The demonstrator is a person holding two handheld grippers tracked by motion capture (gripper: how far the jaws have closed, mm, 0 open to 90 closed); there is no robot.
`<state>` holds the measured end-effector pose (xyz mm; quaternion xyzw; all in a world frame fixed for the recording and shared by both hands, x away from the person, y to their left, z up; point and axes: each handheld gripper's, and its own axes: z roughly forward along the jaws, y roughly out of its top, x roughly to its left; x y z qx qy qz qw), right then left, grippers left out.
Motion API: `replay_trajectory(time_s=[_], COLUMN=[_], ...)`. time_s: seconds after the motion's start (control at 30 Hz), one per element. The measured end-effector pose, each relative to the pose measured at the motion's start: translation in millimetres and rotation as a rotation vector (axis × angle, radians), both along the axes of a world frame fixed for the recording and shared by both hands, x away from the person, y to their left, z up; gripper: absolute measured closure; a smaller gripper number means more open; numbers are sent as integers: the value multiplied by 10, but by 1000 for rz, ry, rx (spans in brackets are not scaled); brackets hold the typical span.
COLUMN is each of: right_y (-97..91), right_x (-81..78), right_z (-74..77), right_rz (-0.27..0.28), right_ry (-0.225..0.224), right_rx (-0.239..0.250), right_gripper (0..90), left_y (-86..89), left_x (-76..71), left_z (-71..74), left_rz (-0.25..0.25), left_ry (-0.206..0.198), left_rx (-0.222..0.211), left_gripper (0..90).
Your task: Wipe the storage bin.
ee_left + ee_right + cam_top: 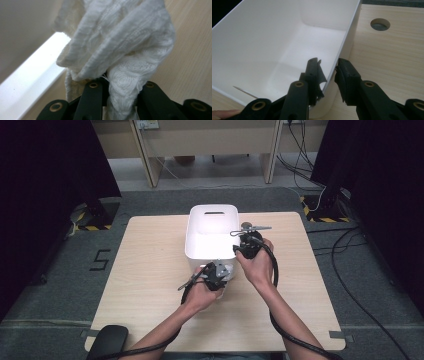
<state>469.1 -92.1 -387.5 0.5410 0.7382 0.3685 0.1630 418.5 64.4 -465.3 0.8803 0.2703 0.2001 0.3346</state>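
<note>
**benchrat:** Grey carpet, dark curtains at 9 and 3 o'clock, pale wooden furniture legs along 12. Centre of it all is a light wood table (pixel 150 285), and the biggest thing on it is a white plastic bin (pixel 211 237) sitting just past the middle toward 12. Bin looks empty inside from the right gripper view.

**knitfan:** And the hands?

**benchrat:** Both come in from 6. The right gripper (pixel 329 72) straddles the bin's side wall, one jaw inside, one outside. Jaws are close on the rim, but I can't tell whether the pads actually pinch it or just bracket it. In the high view it sits at the bin's 4 o'clock corner.

**knitfan:** Left one's got the cloth, right?

**benchrat:** Yep. The left gripper (pixel 216 272) is clenched hard on a white knitted cloth (pixel 120 50), bunched up and bulging out past the jaws. It's at the bin's near edge, about 6 o'clock, outside the wall, over the table.

**knitfan:** So which step is this?

**benchrat:** My read: cloth is picked up and carried to the bin, bin is being steadied, drop-in not yet done. Next move probably calls for lifting the left gripper over the near rim toward 12, then letting go once the whole bundle clears the wall so nothing drapes over the edge.
</note>
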Motion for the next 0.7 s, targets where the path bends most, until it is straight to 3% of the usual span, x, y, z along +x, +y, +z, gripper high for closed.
replay_trajectory(time_s=[0.4,0.7], right_y=[2,3], right_x=[0,1], right_z=[0,1], right_rz=[-1,-1], right_ry=[-1,-1], right_rx=[0,-1], right_gripper=[717,717], left_y=[14,1], left_x=[-24,-23], left_z=[159,183], left_rz=[6,6], left_ry=[-10,-11], left_rx=[-35,-34], left_gripper=[788,788])
